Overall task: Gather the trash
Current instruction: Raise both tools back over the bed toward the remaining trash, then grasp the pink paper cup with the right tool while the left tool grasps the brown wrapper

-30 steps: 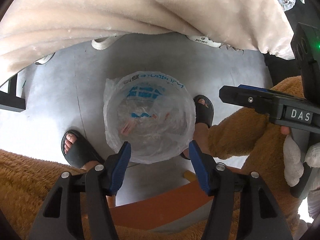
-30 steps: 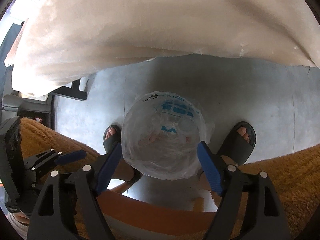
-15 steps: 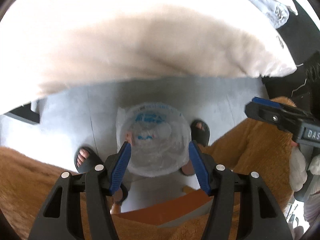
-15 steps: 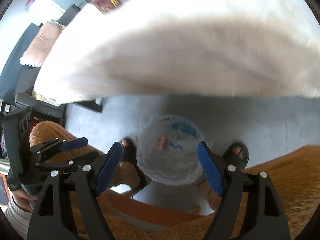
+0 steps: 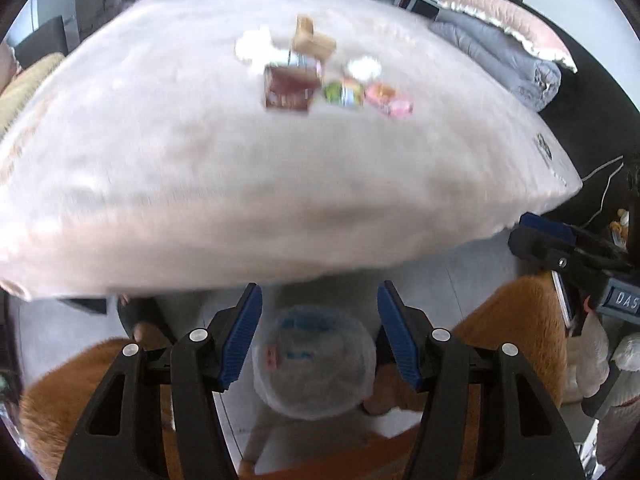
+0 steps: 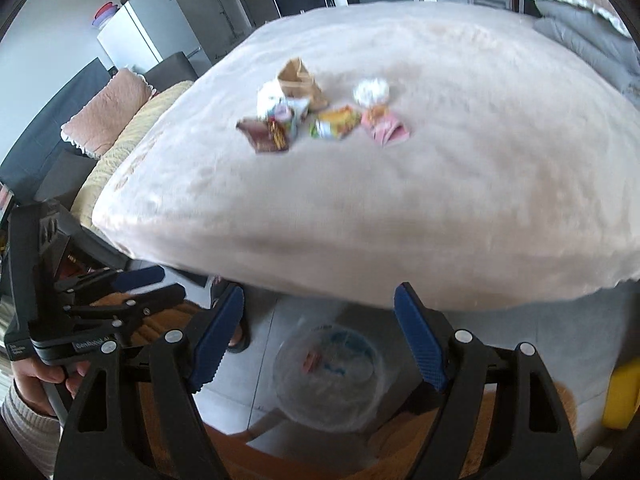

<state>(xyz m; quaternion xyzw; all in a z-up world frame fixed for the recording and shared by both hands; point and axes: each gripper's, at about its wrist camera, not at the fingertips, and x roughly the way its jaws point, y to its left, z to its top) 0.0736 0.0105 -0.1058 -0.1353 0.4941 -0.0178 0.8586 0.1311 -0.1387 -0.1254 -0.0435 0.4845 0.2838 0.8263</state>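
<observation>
Spreading across most of both views is a counter (image 5: 200, 168) draped in a fuzzy pale-pink blanket (image 6: 460, 208), its near edge hanging over the grey floor (image 6: 624, 320). Below that edge, on the floor between the person's sandalled feet (image 5: 140, 316), stands a round bin lined with a clear plastic bag (image 5: 316, 364) that has blue print on it; something small and pink lies inside, too blurred to name. Orange fleece trousers (image 5: 516, 320) frame the bin on both sides.

Near the middle of the counter, well away from both tools, sits a tight cluster of trash. Largest is a brown paper bag (image 6: 300, 82) at the far side, with a dark red wrapper (image 6: 266, 136) at the near left. A green and yellow wrapper (image 6: 336, 126) lies just right of it, then a pink wrapper (image 6: 386, 126) beside that. Two white crumpled pieces rest among them, one at the left by the paper bag (image 6: 268, 98) and one behind the pink wrapper (image 6: 372, 90).

The left tool (image 5: 320, 336) hangs low over the bin, its blue pads spread wide with nothing between them. The right tool (image 6: 320, 340) is likewise spread apart and holds nothing, just beside the left one.
</observation>
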